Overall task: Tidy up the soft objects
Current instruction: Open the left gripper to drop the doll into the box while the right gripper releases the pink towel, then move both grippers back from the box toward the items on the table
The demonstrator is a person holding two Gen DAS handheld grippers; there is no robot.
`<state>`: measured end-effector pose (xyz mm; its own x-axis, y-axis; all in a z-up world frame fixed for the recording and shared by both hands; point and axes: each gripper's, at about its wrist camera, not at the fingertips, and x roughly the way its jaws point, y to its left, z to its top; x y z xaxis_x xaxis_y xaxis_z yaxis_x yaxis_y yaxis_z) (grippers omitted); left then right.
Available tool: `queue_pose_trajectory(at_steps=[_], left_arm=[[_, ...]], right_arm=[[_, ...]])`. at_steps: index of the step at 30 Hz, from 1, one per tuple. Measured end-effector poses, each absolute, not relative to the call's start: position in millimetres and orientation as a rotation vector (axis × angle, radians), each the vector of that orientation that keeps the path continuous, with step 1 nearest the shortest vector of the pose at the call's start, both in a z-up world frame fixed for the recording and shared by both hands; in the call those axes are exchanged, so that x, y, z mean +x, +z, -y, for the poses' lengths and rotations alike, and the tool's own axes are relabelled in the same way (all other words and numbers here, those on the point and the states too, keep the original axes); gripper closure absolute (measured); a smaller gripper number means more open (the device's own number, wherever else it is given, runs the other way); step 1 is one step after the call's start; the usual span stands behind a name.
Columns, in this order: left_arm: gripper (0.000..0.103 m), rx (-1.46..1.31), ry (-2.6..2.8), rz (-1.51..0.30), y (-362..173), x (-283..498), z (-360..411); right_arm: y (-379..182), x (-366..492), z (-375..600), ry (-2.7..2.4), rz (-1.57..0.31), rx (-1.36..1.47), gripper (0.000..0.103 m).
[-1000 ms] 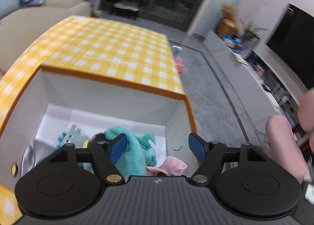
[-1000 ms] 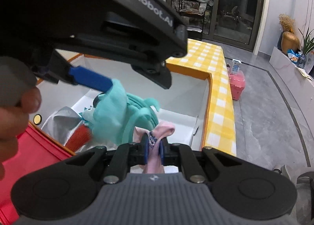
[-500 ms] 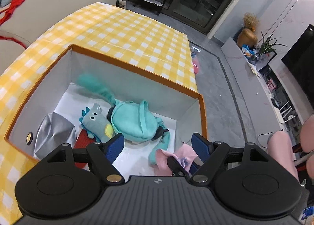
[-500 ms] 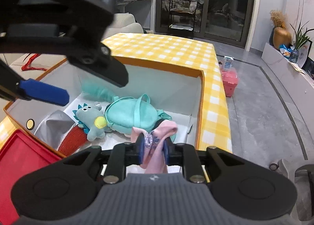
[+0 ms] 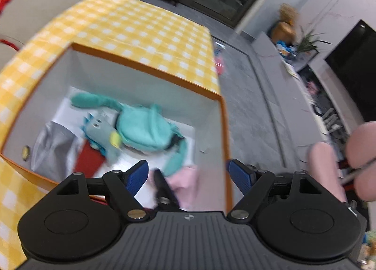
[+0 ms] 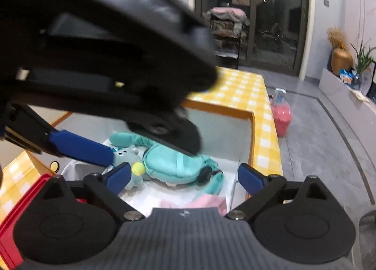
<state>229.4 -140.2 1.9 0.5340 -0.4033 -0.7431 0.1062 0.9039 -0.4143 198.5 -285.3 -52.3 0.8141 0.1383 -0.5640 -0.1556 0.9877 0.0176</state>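
An orange-rimmed box (image 5: 145, 72) with white walls holds a teal plush backpack (image 5: 143, 129) and a grey dinosaur plush (image 5: 101, 129). A pink cloth (image 5: 185, 183) lies in its near right corner. My left gripper (image 5: 188, 168) hovers over the box's near edge, open and empty. The jaws of my right gripper (image 6: 184, 172) are opening, and the pink cloth (image 6: 206, 200) lies loose below them, touching neither pad. In the right wrist view the left gripper's blue fingers (image 6: 80, 147) hang above the teal backpack (image 6: 171, 164).
A silver bag (image 5: 54, 147) and a red item (image 5: 89, 159) lie in the box's left part. The box stands on a yellow checked table (image 5: 141, 25). A red lid (image 6: 23, 199) is at the near left. A pink container (image 6: 280, 117) stands on the grey floor.
The teal backpack left my left gripper and dropped into the box. My right gripper opened wide and released the pink cloth into the near right corner. Both grippers rose slightly.
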Motion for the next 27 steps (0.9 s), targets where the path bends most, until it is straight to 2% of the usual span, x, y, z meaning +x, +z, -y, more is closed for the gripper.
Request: queue_pose_trajectory(at_steps=[3, 14, 20, 27], left_arm=[[0.011, -0.366, -0.355, -0.972, 2.1, 227.1, 140.5], [0.01, -0.319, -0.318, -0.853, 27.1, 195.6, 131.7], [0.01, -0.292, -0.362, -0.839, 49.2, 163.2, 104.3], [0.008, -0.266, -0.375, -0.852, 49.4, 108.6, 65.1]], right_arm=[[-49.8, 195.6, 284.9, 0.15, -0.588, -0.045, 0.003], [-17.5, 162.4, 295.8, 0.136, -0.577, 0.107, 0.003], [-2.4, 127.0, 278.3, 0.129, -0.572, 0.068, 0.003], [6.9, 88.1, 250.1, 0.132, -0.6, 0.037, 0.003]])
